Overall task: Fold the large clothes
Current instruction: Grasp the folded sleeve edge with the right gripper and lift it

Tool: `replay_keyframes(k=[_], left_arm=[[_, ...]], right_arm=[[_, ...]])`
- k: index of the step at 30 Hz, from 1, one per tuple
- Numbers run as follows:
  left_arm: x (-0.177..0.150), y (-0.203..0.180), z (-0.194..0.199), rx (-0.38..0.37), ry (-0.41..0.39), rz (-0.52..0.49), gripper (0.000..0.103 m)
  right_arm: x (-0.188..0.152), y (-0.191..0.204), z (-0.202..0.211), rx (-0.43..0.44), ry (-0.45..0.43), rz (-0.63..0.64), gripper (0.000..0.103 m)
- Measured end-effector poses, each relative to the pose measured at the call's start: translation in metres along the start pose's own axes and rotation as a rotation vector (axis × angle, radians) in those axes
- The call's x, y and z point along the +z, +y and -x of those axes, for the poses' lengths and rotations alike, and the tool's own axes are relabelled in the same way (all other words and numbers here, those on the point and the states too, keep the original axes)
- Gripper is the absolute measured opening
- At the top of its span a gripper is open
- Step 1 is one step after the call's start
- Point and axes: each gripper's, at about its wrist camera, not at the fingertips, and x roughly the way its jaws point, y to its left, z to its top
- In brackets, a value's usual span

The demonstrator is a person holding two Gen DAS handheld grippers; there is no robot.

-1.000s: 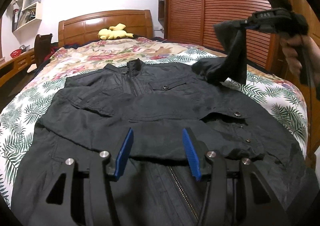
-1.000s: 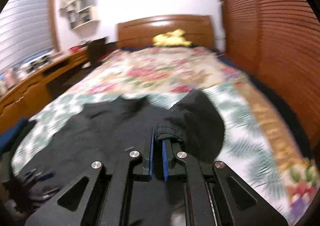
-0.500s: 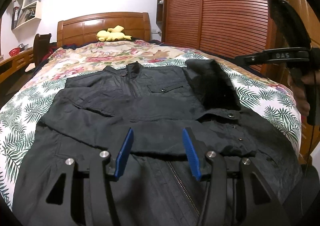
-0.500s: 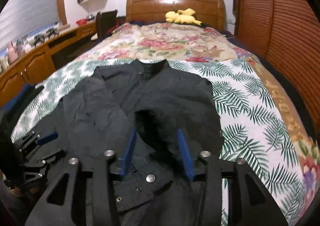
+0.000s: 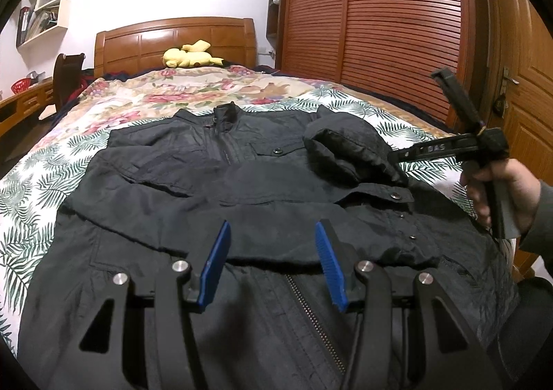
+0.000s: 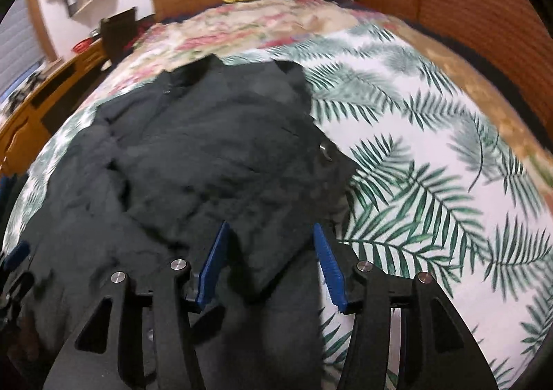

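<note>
A large black jacket (image 5: 242, 196) lies front-up on the bed, collar towards the headboard, zip down the middle. Its left sleeve lies folded across the chest. Its right sleeve (image 5: 349, 151) lies bunched on the right chest. My left gripper (image 5: 273, 234) is open and empty just above the jacket's middle. My right gripper (image 6: 269, 238) is open and empty, low over the jacket's right side (image 6: 221, 161). In the left wrist view the right gripper's body (image 5: 449, 148) sits at the jacket's right edge, held by a hand.
The bed has a palm-leaf and floral cover (image 5: 45, 161), also seen in the right wrist view (image 6: 432, 155). A yellow plush toy (image 5: 190, 56) lies by the wooden headboard (image 5: 172, 40). A slatted wooden wardrobe (image 5: 380, 9) stands on the right. A desk and chair (image 5: 65, 79) stand on the left.
My right gripper was shut on the right sleeve and held it up. It let the sleeve go onto the right chest, opened, and dropped low beside the jacket. The left gripper stayed put.
</note>
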Motion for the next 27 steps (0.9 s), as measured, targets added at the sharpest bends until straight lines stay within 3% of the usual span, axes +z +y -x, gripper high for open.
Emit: replay_keyframes(k=[5, 14, 24, 27], left_arm=[[0.0, 0.0, -0.002, -0.004, 0.005, 0.0, 0.05], [0.0, -0.001, -0.004, -0.004, 0.014, -0.002, 0.05], [-0.001, -0.002, -0.006, -0.001, 0.019, -0.004, 0.05], [-0.001, -0.002, -0.005, 0.0, 0.018, -0.004, 0.05]], right_arm=[[-0.004, -0.015, -0.017, 0.007, 0.061, -0.058, 0.052], [0.001, -0.034, -0.017, 0.087, 0.011, -0.177, 0.055], [0.016, -0.043, -0.044, 0.207, 0.066, -0.287, 0.055], [0.021, -0.037, -0.049, 0.218, 0.078, -0.265, 0.054]])
